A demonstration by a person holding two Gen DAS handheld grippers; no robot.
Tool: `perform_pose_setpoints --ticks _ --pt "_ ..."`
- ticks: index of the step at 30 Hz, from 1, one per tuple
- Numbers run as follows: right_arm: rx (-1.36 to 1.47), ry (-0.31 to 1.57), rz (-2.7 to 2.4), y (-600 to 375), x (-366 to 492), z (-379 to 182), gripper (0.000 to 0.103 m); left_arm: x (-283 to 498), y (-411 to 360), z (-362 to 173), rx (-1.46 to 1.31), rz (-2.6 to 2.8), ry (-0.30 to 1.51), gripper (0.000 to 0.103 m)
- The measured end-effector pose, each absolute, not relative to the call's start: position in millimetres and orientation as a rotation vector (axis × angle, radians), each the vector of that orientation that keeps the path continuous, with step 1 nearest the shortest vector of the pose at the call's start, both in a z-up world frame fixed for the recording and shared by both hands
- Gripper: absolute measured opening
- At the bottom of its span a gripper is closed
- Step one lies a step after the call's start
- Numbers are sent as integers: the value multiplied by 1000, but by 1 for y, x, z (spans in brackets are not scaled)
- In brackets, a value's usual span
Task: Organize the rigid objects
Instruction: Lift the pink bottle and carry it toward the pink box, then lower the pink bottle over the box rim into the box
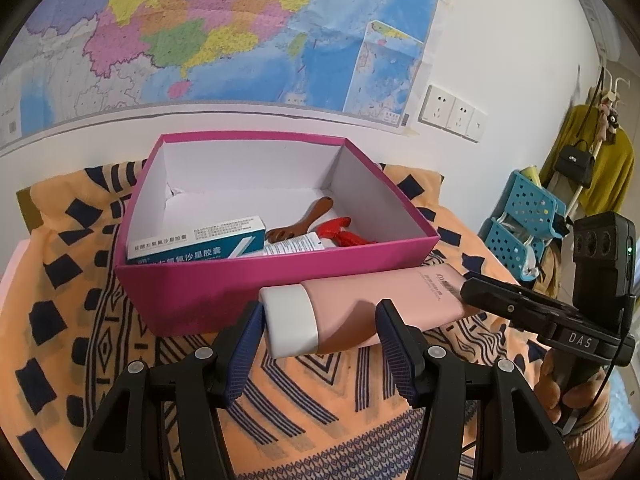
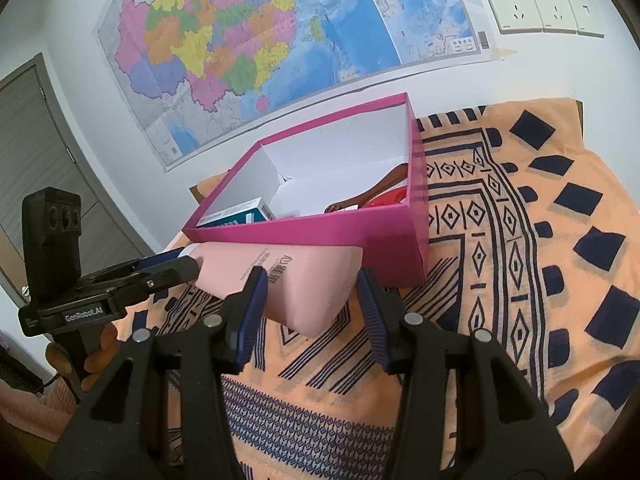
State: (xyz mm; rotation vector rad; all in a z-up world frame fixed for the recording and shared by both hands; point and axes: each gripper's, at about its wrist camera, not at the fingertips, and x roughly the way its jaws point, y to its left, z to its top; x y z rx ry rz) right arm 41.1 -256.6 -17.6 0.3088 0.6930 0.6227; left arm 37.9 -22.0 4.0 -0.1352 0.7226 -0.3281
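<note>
The left gripper (image 1: 320, 316) sits nearest the lens, its blue-padded fingers (image 1: 248, 344) spread apart around the white cap end of a pink tube (image 1: 360, 312); one pad looks to touch the cap, the other stands just clear of the tube's body, so nothing is clamped. The right gripper (image 2: 310, 288) is likewise released, its fingers on either side of the tube's crimped flat end (image 2: 316, 292), with a gap showing on the right side. The tube lies on its side on the orange patterned cloth (image 2: 520, 240) covering the bench, just in front of the pink box's (image 1: 280, 276) near wall. Inside the box lie a blue-and-white medicine carton (image 1: 200, 240) at the left, a brown wooden spoon-like piece (image 1: 304, 220) and a red object (image 1: 344, 232) toward the right. Behind the box, a coloured map (image 1: 200, 32) hangs on the white wall, with wall sockets (image 1: 452, 114) beside it.
</note>
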Motion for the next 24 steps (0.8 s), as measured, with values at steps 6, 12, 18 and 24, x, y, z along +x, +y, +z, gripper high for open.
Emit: perform_pose_setpoints --ticks 6,12,18,24 --pt "307 685 622 -258 46 -16 49 41 -24 7 -131 -327 715 58" --pt "305 676 624 -260 48 -13 49 43 -26 10 -127 -325 706 58" --pt "302 669 623 -261 49 -11 49 45 -27 12 -125 -325 699 58" --pt "298 663 621 -262 52 -10 49 46 -27 12 -125 -325 693 58"
